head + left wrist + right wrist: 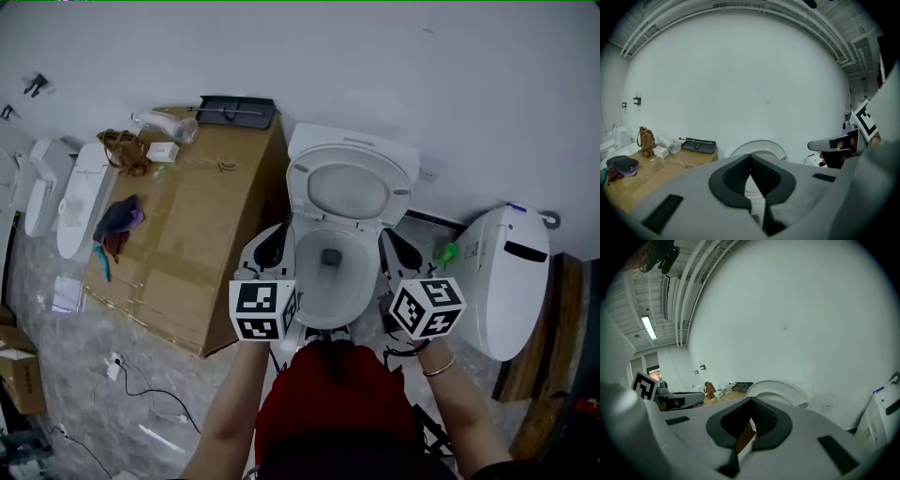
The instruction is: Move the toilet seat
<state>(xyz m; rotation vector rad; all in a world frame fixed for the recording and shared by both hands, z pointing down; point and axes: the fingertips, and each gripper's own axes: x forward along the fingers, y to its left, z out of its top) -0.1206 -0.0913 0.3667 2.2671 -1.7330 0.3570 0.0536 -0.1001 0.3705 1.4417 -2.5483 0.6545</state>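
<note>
left gripper [272, 247] and right gripper [401, 251] are both closed tight and empty, flanking the bowl [302, 281]. seat [349, 161] stands raised just ahead, between them. the move looks done, with nothing left to grip.

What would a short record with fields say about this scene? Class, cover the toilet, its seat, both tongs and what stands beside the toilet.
Toilet: white ceramic toilet bowl, uncovered
Seat: white oval plastic toilet seat, raised, leaning back
Left tongs: shut, empty, beside the bowl's left edge
Right tongs: shut, empty, beside the bowl's right edge
Beside the toilet: large brown cardboard box, on the left in the head view
</note>
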